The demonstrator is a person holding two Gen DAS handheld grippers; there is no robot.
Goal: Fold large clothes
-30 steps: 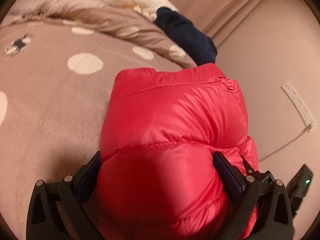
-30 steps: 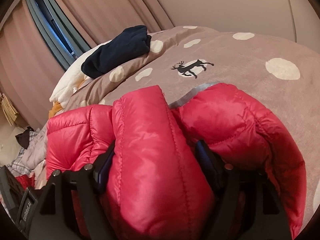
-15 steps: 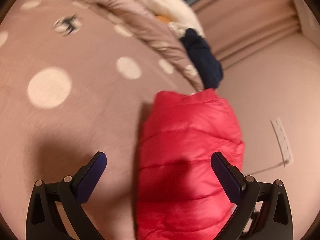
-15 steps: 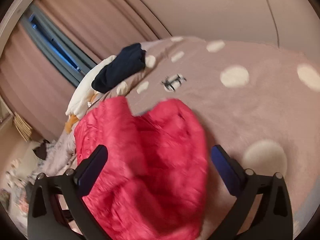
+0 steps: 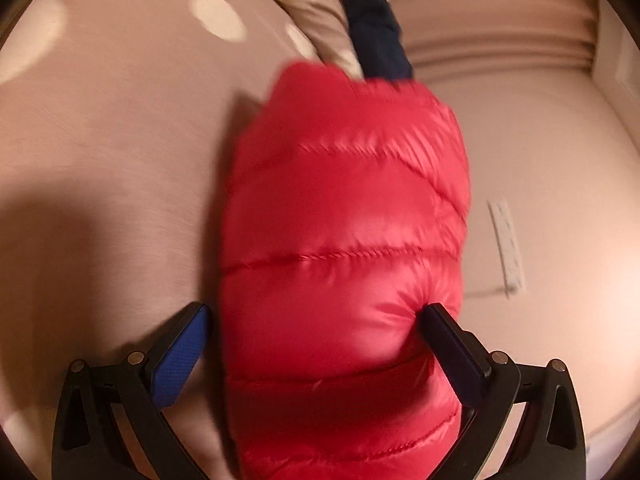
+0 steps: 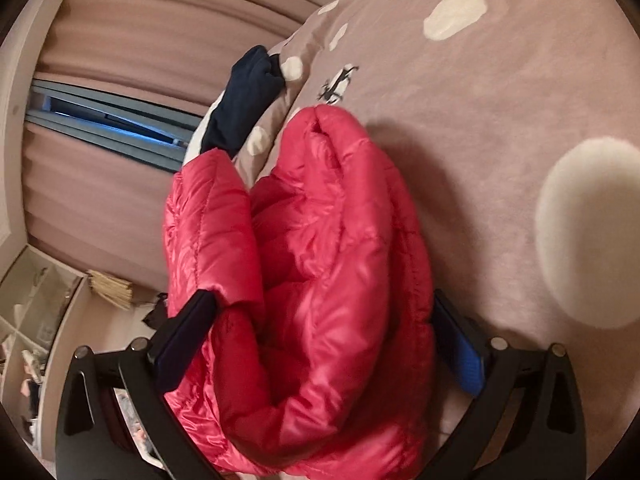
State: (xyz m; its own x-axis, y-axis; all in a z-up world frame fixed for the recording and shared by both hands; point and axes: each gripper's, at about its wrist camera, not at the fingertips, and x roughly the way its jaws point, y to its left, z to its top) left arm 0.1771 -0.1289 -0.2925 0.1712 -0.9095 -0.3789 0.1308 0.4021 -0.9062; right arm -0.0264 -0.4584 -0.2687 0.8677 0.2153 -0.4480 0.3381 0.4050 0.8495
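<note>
Red quilted puffer jacket (image 5: 344, 240): glossy shell, horizontal stitched channels, puffy. Condition: folded into a compact, thick bundle; in the right wrist view (image 6: 320, 280) 2 padded layers bulge side by side. Position: lying on a dotted bed cover, near its edge.

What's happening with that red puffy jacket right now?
Both grippers wide open, straddling the folded red jacket. Jacket rests on the spotted bedspread. Navy garment beyond, not obstructing.

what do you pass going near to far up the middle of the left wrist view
red puffer jacket between the left gripper's fingers → navy garment → curtain
</note>
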